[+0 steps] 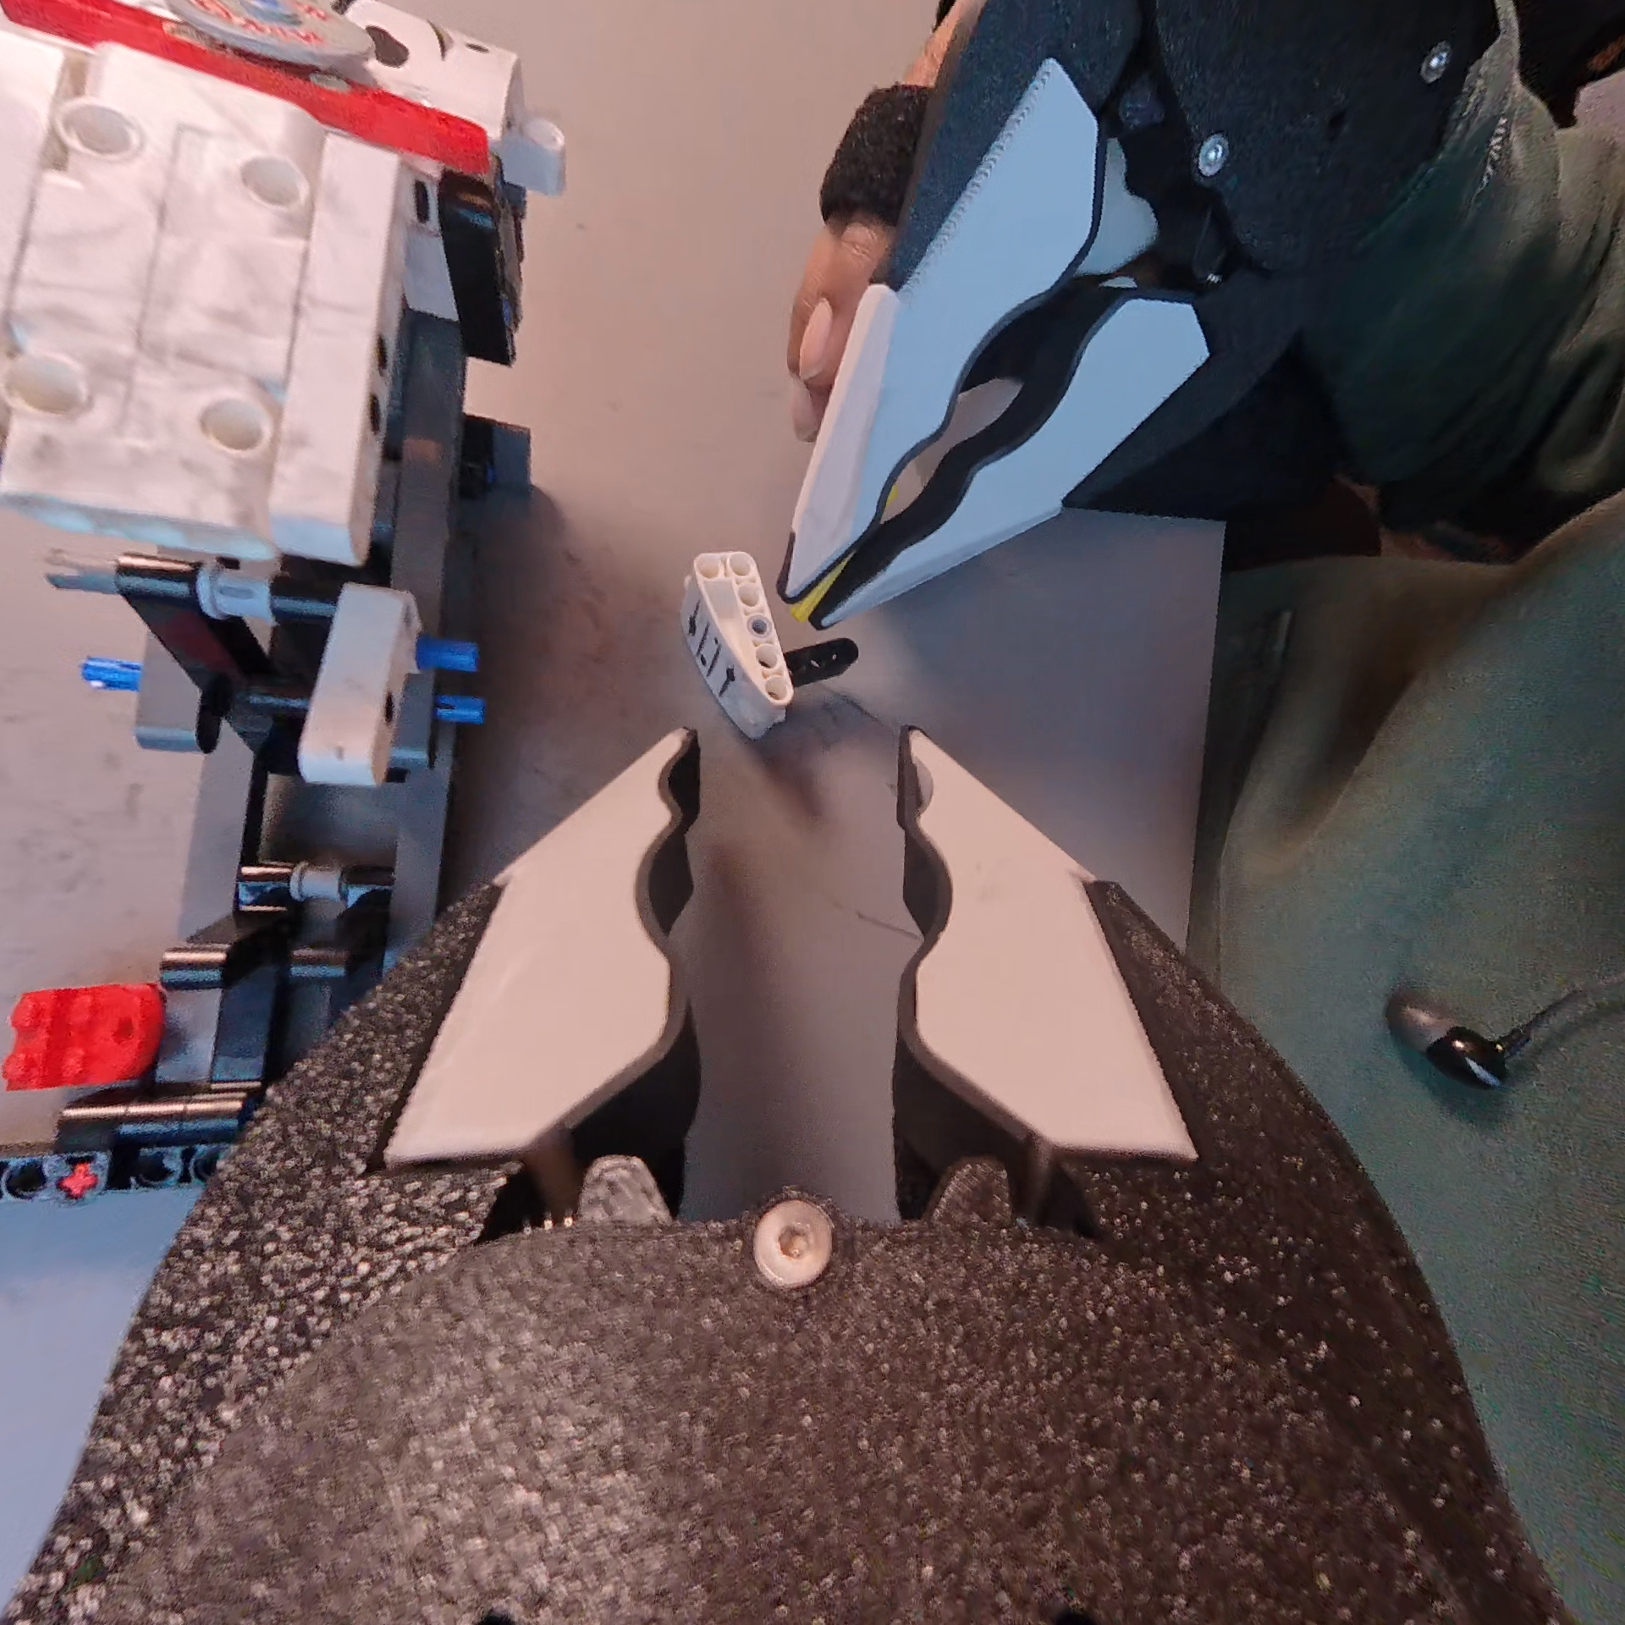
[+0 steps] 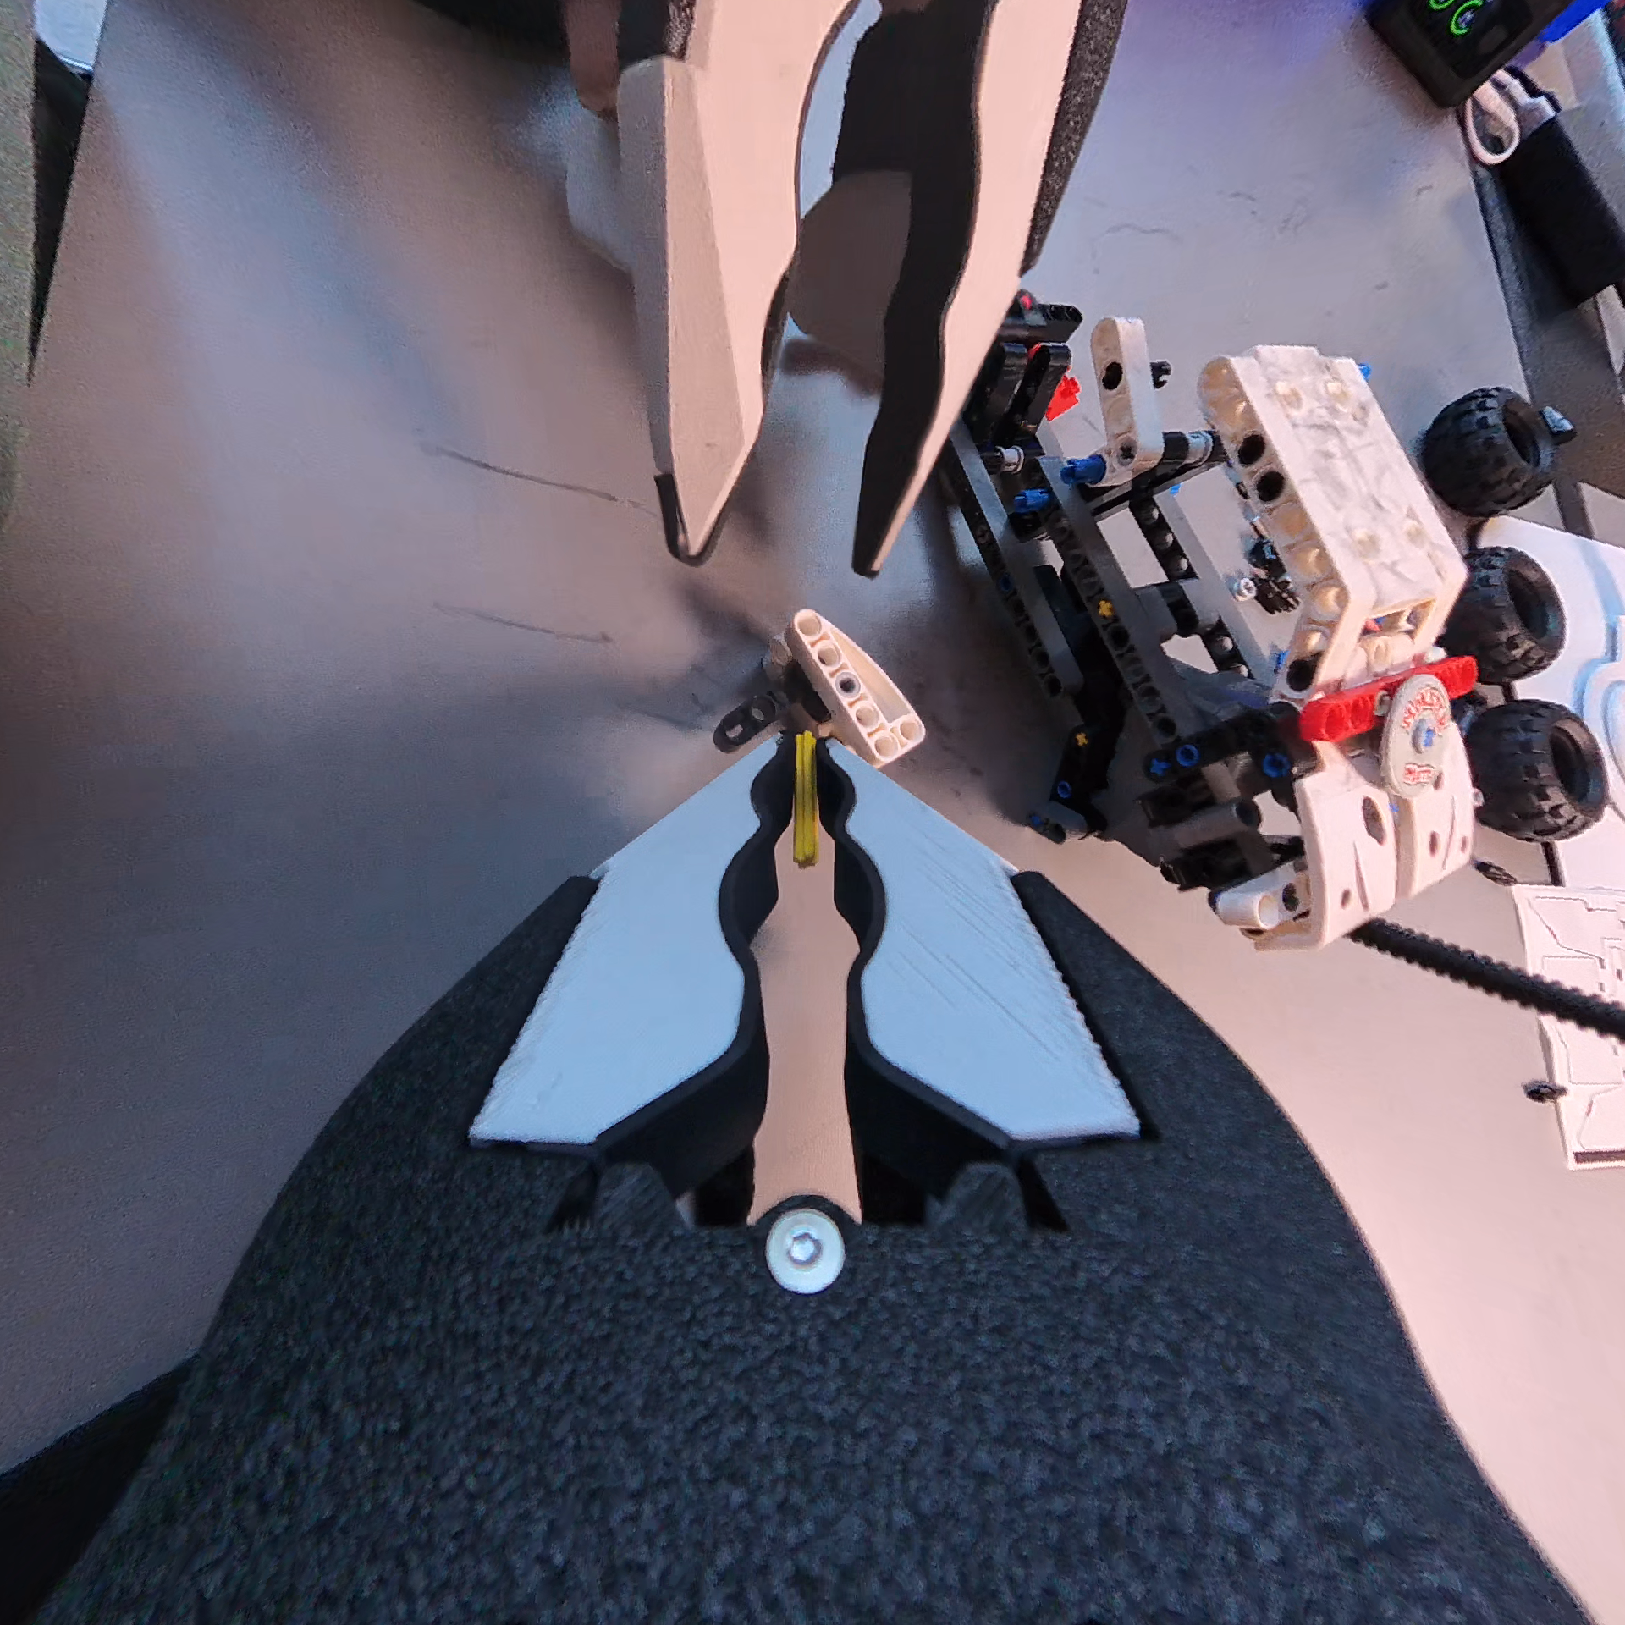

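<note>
My right gripper point(image 2: 805, 752) is shut on a thin yellow piece point(image 2: 804, 809). The piece's far end meets a small sub-assembly on the table: a white curved panel with holes point(image 2: 848, 695) and a black connector point(image 2: 747, 721). My left gripper point(image 1: 800, 747) is open and empty, its tips just short of the white panel point(image 1: 739, 651) and black connector point(image 1: 822, 658). The right gripper point(image 1: 798, 600) comes in from the upper right in the left wrist view. The left gripper point(image 2: 774, 541) hangs open above the panel in the right wrist view.
A white, black and red brick-built truck point(image 2: 1231, 615) lies on the grey table point(image 2: 308, 615), close beside the left gripper; it also fills the left of the left wrist view point(image 1: 220, 352). Loose black tyres point(image 2: 1512, 615), a printed sheet point(image 2: 1574, 1011) and a person's green clothing point(image 1: 1407, 791) are near. Some 4 cm of space lies between my two pairs of fingers.
</note>
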### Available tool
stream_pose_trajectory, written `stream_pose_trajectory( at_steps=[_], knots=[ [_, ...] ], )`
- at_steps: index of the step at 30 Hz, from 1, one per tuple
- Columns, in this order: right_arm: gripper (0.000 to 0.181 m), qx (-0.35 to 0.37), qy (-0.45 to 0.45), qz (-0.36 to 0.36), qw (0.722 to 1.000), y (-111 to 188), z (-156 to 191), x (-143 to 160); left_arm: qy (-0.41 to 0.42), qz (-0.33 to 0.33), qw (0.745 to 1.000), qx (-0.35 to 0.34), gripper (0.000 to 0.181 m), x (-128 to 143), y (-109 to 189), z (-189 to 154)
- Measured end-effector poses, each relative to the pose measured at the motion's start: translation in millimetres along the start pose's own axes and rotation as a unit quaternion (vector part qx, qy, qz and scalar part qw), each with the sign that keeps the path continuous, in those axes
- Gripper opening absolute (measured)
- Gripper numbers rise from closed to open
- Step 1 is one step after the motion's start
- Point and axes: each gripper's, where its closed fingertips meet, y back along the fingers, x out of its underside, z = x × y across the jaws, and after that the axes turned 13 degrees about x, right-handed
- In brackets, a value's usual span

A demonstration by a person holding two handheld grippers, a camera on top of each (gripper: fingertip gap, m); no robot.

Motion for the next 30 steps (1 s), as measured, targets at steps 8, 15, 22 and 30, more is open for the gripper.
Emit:
stream_pose_trajectory(
  at_steps=[8,15,22,30],
  knots=[
    [0.004,0.016,-0.047,-0.045,0.998,15.3,-15.9,-5.8,-0.064,0.037,0.996,-0.054,0.025,-8.3,-26.7,16.4],
    [0.004,0.017,-0.056,-0.060,0.996,18.9,-19.4,-7.6,-0.144,0.044,0.984,-0.093,0.015,-10.3,-25.1,9.2],
    [0.004,0.029,-0.056,-0.033,0.997,16.3,-25.6,4.3,-0.143,-0.058,0.988,-0.032,0.015,-33.7,-10.0,-5.4],
    [0.003,0.068,-0.089,-0.132,0.985,28.7,-43.0,-35.9,-0.111,-0.204,0.970,0.067,0.014,-68.0,13.5,-23.5]
  ],
)
